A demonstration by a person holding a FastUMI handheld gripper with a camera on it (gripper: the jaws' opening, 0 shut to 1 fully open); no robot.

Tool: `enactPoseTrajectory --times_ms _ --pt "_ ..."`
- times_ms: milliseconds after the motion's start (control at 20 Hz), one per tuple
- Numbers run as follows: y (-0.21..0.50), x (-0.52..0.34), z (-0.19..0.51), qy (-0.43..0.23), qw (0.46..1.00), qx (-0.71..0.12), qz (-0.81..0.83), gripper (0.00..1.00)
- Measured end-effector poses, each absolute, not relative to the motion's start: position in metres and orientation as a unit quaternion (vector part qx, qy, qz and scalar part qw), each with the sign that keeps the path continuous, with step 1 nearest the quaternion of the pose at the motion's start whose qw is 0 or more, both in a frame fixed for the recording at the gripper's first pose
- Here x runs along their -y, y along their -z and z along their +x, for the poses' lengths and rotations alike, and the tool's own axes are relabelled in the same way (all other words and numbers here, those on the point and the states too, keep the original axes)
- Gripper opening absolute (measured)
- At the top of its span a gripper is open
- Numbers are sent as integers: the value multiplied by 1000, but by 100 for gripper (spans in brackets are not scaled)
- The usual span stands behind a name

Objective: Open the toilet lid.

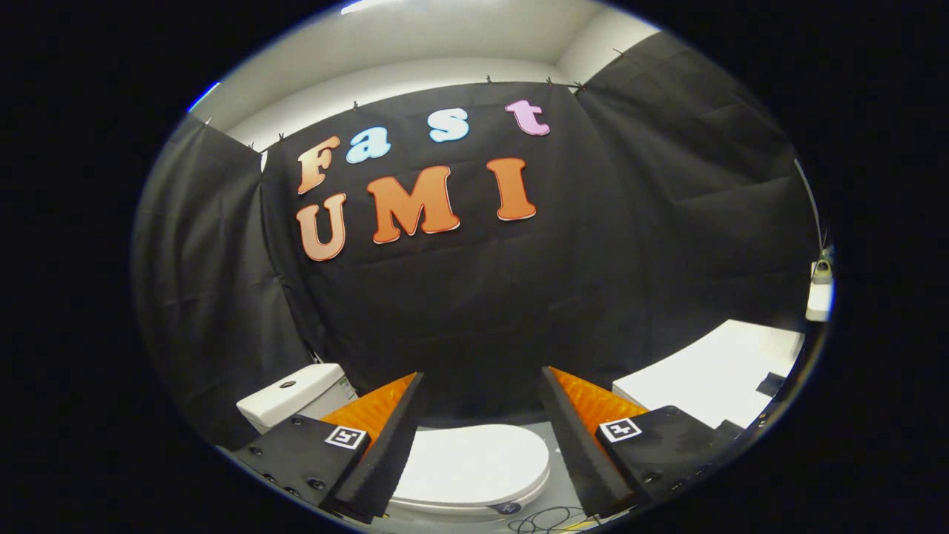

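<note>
Gripper fingers are spread wide, holding nothing, with the closed lid lying flat below between them. I'd dip down and hook the front lip, then lift slowly toward the tank.

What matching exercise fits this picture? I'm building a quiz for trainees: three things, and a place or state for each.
Things:
1. toilet lid
2. cistern
3. gripper

Place or state:
A. open, holding nothing
B. closed, below and between the jaws
C. beside the left jaw, against the black cloth wall

Pairs: 1-B, 2-C, 3-A
</note>
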State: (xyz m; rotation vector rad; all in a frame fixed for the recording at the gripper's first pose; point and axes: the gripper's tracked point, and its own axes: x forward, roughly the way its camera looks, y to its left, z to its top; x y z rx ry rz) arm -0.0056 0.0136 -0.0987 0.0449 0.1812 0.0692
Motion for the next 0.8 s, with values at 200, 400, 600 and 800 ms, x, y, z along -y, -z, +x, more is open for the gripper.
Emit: enactPoseTrajectory --times_ms 200,400,600,800 --pt "171 2 -8 -36 986 -151 57 98" --pt "251 18 -12 -29 971 -218 97 98" --pt "341 41 -18 -7 948 -291 131 98" --pt "440 66 -39 14 913 -373 164 99"
